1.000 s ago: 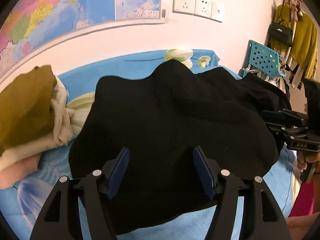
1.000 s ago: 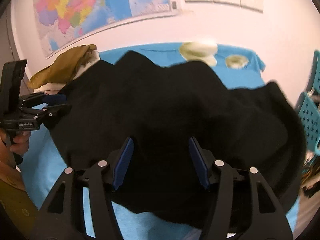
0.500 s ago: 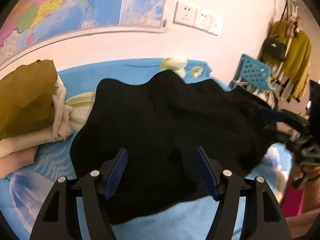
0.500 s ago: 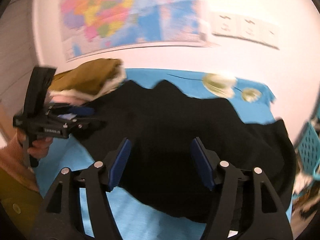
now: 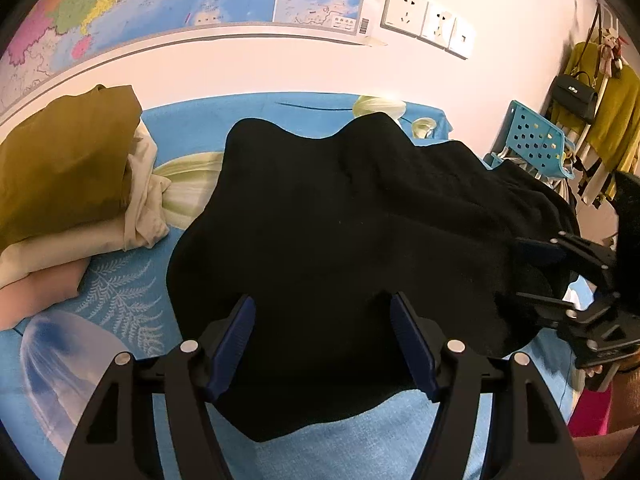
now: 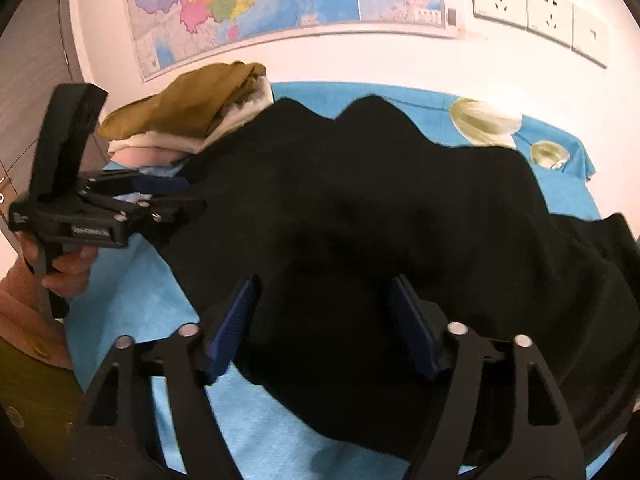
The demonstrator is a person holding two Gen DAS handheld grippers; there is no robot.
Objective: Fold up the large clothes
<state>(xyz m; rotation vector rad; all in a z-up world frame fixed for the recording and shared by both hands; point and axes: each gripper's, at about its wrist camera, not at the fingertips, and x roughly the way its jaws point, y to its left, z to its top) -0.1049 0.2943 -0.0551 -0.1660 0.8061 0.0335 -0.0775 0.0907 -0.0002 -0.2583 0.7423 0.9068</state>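
Lying rumpled on the blue sheet [image 5: 120, 304], black garment [image 5: 340, 220]; both grippers' jaws released.

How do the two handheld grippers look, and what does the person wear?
Both the left gripper and right gripper are black frames with silver rivets, blue ribbed pads inside the jaws, and a white label on the side. An olive garment with a button shows.

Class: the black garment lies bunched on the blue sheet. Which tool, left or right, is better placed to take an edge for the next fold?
Probably the left tool: open over the black garment, its near hem just below. The right tool, just opened, sits further inside the cloth.
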